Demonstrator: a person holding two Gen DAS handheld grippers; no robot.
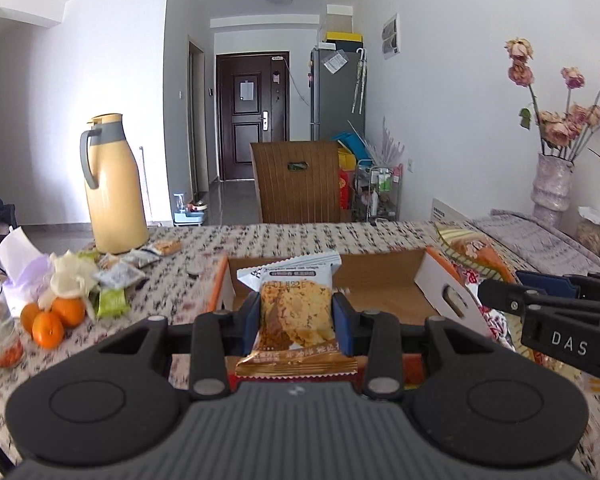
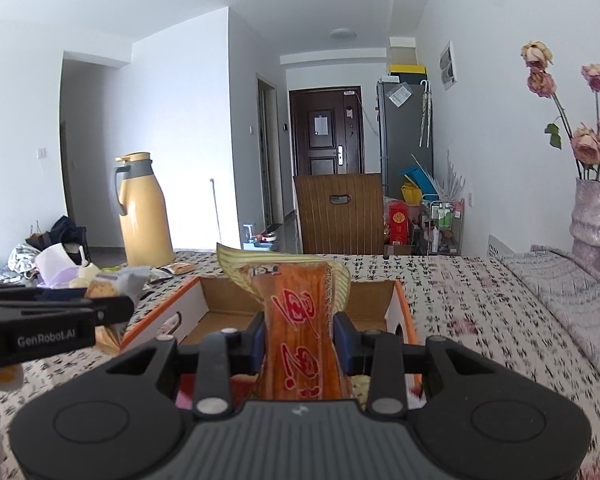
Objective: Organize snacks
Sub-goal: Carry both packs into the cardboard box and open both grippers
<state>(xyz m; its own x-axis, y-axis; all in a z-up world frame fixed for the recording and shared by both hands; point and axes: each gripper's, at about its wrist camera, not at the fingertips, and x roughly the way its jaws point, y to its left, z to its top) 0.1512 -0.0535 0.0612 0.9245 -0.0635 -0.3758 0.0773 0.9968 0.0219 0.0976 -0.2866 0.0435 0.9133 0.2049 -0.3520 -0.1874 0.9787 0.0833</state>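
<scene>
Snacks held over an open cardboard box (image 1: 380,276) (floor partly hidden), cookie packet (image 1: 296,312) clamped in left gripper (image 1: 297,320), orange wrapper (image 2: 304,336) pinched by right gripper (image 2: 300,340), more packets (image 1: 120,276) left beside the thermos (image 1: 114,184).

white walls (image 1: 440,92) | dark door (image 1: 252,116) | floor (image 1: 236,204) seemingly grey tile

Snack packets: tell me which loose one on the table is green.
The green packet lying beside the oranges, at the near end of the loose pile. The other loose packets behind it, toward the yellow jug, look grey-white or orange.
</scene>
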